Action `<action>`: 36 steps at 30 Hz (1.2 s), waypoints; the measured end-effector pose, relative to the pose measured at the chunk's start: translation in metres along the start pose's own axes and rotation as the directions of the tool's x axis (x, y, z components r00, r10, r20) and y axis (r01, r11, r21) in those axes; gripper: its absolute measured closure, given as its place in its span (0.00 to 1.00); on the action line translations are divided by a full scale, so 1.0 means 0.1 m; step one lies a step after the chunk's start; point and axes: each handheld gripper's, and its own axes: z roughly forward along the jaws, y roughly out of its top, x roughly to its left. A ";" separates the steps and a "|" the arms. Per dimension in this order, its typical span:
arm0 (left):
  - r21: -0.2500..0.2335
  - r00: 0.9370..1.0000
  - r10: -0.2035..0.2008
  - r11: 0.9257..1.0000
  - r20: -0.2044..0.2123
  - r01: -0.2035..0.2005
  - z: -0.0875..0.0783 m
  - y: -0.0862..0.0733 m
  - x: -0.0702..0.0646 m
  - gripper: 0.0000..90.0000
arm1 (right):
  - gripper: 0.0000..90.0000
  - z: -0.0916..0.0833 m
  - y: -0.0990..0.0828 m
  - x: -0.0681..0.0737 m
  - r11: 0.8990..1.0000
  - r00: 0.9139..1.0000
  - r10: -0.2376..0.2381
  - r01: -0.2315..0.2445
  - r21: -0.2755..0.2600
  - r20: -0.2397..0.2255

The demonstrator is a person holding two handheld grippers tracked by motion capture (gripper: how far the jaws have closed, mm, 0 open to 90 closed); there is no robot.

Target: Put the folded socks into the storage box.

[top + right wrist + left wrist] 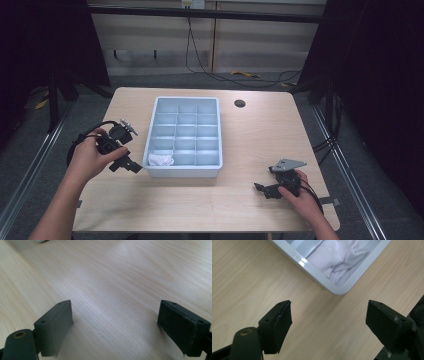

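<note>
Looking down from the high view, I see the white cloth (160, 160) bunched in the near left corner compartment of the blue-grey divided tray (186, 171), which sits mid-table. My left gripper (131, 166) hovers just beside that corner of the tray, near the table's left edge; my right gripper (260, 188) rests low by the table's near right corner, well apart from the tray.

Along the left gripper view, the jaws stand wide apart with nothing between them, bare wood below, and the tray's rounded corner just ahead. The cloth (338, 258) is crumpled into soft folds that fill the compartment. I judge it light, limp and not fragile; it should compress and drape when lifted, so I would pinch a raised fold near its middle, clear of the divider walls.

Along the right gripper view, the jaws are likewise spread and empty over plain tabletop (117, 282).
</note>
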 end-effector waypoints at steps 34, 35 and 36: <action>-0.040 0.997 -0.074 0.996 0.034 0.075 0.37 -0.56 0.22 0.25 | 0.13 0.00 0.00 0.00 1.000 1.000 0.001 -0.001 0.000 0.000; -0.041 0.996 -0.081 0.996 0.036 0.083 0.38 -0.57 0.23 0.25 | 0.13 0.00 0.00 0.00 1.000 1.000 -0.001 0.001 0.000 0.000; -0.041 0.996 -0.083 0.996 0.037 0.084 0.39 -0.59 0.23 0.25 | 0.13 0.00 0.00 0.00 1.000 1.000 -0.002 0.002 0.000 -0.001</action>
